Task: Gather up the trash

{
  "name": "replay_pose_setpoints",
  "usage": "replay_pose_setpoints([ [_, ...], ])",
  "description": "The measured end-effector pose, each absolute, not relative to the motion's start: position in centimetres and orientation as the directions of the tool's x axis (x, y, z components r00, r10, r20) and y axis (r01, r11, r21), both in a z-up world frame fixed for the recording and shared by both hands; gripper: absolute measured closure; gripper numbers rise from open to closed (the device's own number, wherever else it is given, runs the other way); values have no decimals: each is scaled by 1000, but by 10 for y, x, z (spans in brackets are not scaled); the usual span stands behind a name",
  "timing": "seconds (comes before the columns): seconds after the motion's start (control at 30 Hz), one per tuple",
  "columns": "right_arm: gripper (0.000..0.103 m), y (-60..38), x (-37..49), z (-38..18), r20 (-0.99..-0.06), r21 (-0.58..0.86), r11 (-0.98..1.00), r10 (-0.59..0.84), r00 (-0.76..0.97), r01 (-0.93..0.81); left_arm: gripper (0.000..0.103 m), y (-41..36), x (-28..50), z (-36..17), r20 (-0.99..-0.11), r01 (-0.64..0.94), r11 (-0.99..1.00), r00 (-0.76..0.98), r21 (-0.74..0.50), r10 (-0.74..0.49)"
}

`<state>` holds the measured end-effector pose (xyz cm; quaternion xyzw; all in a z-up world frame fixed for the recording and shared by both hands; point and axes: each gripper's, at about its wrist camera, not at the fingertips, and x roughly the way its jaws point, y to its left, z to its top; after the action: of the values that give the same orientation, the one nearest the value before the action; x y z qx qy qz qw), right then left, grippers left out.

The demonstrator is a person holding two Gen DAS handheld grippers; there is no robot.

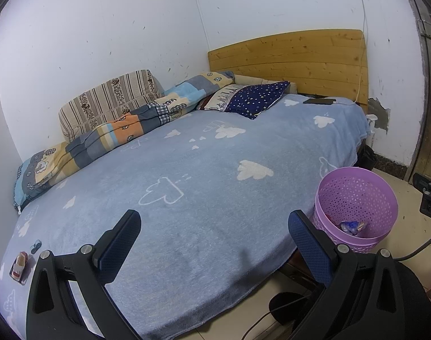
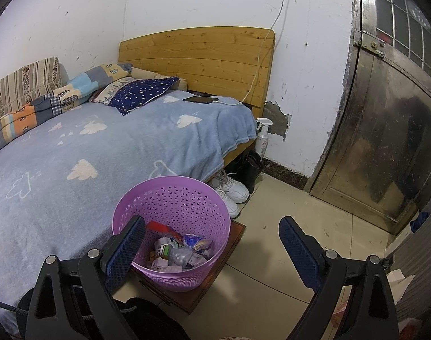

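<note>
A purple mesh trash basket [image 2: 173, 198] stands on a low brown stand beside the bed and holds several wrappers [image 2: 178, 252]. It also shows in the left wrist view [image 1: 354, 198] at the right. A red and white wrapper [image 1: 19, 263] and a small dark scrap [image 1: 35, 246] lie on the blue blanket at the bed's near left corner. My left gripper [image 1: 212, 238] is open and empty above the bed's near edge. My right gripper [image 2: 212, 243] is open and empty, just above the basket's near right side.
The bed [image 1: 187, 170] has a blue cloud blanket, a folded quilt [image 1: 116, 127], pillows [image 1: 255, 96] and a charging phone [image 1: 319, 101]. White sneakers [image 2: 232, 192], black boots and a spray bottle [image 2: 263, 136] sit by the bed. A metal door [image 2: 385, 113] is at right.
</note>
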<state>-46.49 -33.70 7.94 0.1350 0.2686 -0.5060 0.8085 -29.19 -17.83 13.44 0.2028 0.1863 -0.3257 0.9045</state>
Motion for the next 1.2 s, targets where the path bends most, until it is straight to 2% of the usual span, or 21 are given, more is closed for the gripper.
replay_pose_setpoints([
  [1.2, 7, -338, -461, 78, -574, -54, 458, -741, 348, 887, 0, -179, -293, 134, -465, 660, 708, 724, 251, -510],
])
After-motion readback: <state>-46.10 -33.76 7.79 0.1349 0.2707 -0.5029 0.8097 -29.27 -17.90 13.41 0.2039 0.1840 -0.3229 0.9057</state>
